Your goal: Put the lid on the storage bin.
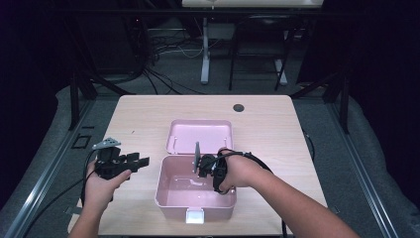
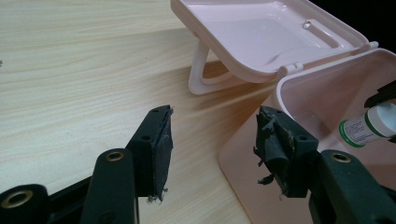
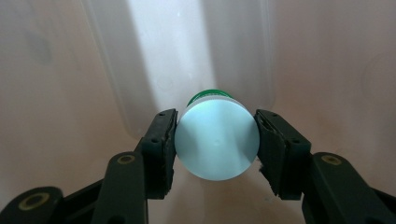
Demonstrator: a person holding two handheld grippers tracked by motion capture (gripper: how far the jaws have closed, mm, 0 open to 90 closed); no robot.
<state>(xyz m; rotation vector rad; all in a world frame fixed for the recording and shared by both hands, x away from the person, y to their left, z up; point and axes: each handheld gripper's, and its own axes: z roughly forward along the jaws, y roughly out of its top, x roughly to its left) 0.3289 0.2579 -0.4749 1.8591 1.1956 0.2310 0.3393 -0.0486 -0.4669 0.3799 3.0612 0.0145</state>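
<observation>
A pink plastic box (image 1: 163, 184) stands open on the wooden table, its lid (image 1: 198, 136) leaning back behind it. My right gripper (image 1: 202, 166) reaches into the box from the right. In the right gripper view it (image 3: 216, 135) is shut on a small white bottle (image 3: 215, 149) with a green band, both pads against the round cap, over the pink box floor (image 3: 70, 93). The left gripper view shows that bottle (image 2: 373, 126) inside the box wall (image 2: 252, 158). My left gripper (image 1: 143, 161) hovers left of the box, open (image 2: 215, 135) with nothing between its pads.
The light wood table (image 1: 148, 114) has a dark round grommet (image 1: 238, 107) at the back. A white latch (image 1: 194, 215) sticks out of the box's front wall. The lid's handle (image 2: 198, 70) rests on the tabletop. Cables and desk legs lie beyond the far edge.
</observation>
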